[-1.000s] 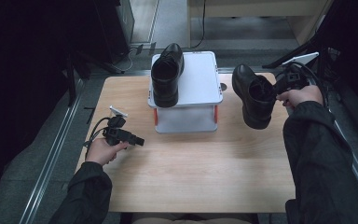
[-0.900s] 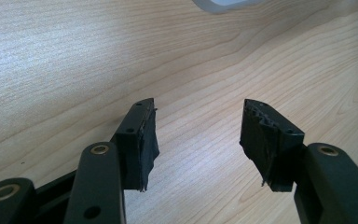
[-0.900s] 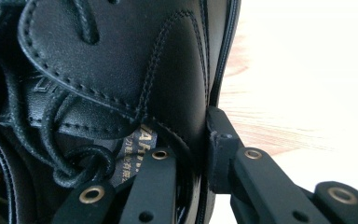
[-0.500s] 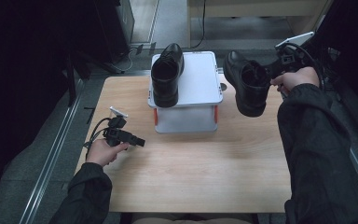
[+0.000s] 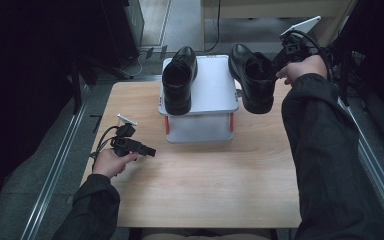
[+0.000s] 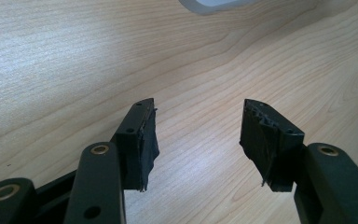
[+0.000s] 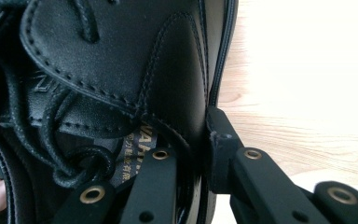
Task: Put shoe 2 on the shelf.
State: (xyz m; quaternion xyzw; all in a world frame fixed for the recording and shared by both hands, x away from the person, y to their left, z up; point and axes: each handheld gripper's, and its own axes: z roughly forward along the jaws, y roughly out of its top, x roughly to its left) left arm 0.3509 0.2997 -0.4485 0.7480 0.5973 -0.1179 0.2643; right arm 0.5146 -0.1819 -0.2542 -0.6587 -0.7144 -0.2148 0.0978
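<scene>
One black shoe [image 5: 254,80] in right claw [image 5: 280,62], aloft.

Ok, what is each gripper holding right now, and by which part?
The right gripper clamps the black leather shoe by its side wall at the opening. The left gripper is open, holding nothing.

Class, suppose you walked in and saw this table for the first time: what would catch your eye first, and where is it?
First, the black shoe held in the air at the box's right edge, its side wall pinched by the right gripper. Next, the matching shoe resting on the left half of the white box at the table's far edge. Last, the left gripper, jaws apart, low over bare wood near the left side.
</scene>
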